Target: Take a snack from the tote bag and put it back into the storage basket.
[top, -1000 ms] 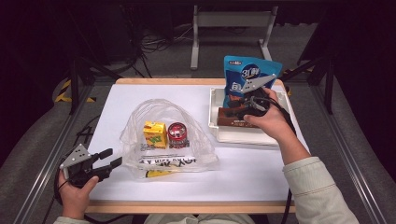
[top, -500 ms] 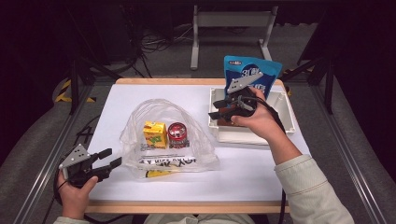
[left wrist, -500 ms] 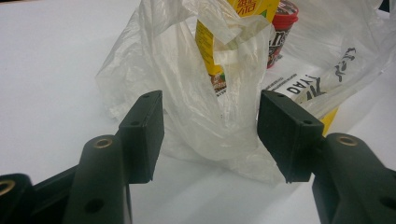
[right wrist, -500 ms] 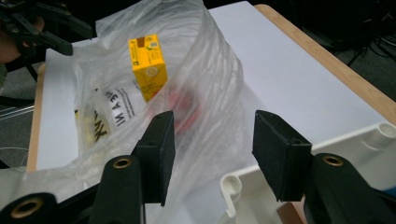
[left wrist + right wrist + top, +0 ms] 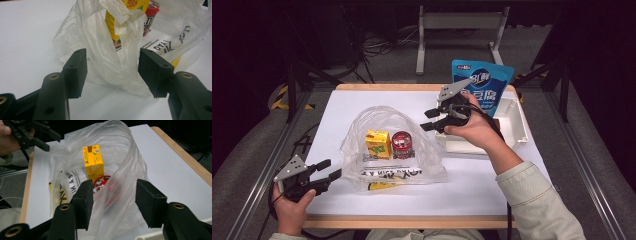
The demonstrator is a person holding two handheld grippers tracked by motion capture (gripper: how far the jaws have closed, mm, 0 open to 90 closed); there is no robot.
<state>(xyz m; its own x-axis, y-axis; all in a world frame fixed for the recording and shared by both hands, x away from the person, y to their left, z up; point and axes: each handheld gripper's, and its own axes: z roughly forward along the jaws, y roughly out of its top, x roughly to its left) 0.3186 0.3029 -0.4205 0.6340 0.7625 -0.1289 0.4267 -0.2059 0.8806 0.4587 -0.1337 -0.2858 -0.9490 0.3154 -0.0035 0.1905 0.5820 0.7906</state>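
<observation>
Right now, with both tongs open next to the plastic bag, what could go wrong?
1. The plastic bag is thin and crumpled. The left tongs sit around a loose fold; pinching just that might tear it or drag the whole bag.
2. The yellow carton stands upright inside, beside the red cup. A tug on the bag could tip either.
3. The right tongs face the bag's mouth; film bulges between their jaws, so reaching in could snag plastic.

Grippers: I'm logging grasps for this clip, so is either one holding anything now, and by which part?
Nothing is held. The left gripper is open beside the plastic bag, and the right gripper is open above the bag's far side.
</observation>
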